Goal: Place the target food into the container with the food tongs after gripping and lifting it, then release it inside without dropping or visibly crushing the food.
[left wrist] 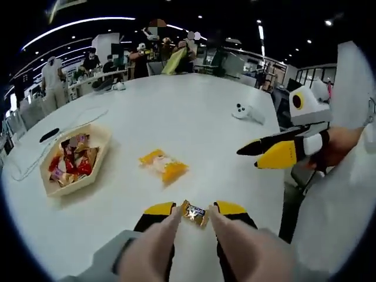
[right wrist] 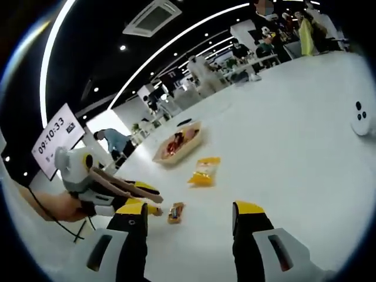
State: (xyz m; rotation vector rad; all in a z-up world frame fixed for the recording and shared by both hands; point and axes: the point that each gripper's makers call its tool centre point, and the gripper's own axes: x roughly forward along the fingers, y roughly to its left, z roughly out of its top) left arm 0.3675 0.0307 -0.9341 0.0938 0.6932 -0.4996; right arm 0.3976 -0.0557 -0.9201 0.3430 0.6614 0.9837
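Observation:
A small candy in a brown and gold wrapper point(left wrist: 194, 212) point(right wrist: 175, 212) lies on the white table point(left wrist: 188, 123). My left gripper point(left wrist: 195, 207) point(right wrist: 141, 197) is shut on beige food tongs point(left wrist: 154, 242) point(right wrist: 114, 181). The tong tips sit at either side of the candy; whether they pinch it I cannot tell. A wooden hexagonal container point(left wrist: 104, 140) point(right wrist: 161, 157) with several wrapped sweets stands to the left, further off. My right gripper point(right wrist: 189, 207) point(left wrist: 247, 158) hovers open over the table to the right, with nothing between its fingers.
A yellow snack packet point(left wrist: 163, 164) point(right wrist: 204, 170) lies between the candy and the container. A small white device point(left wrist: 244, 111) point(right wrist: 361, 117) rests further back on the right. A black cable point(left wrist: 50, 134) runs by the table's left edge. People stand at the far end.

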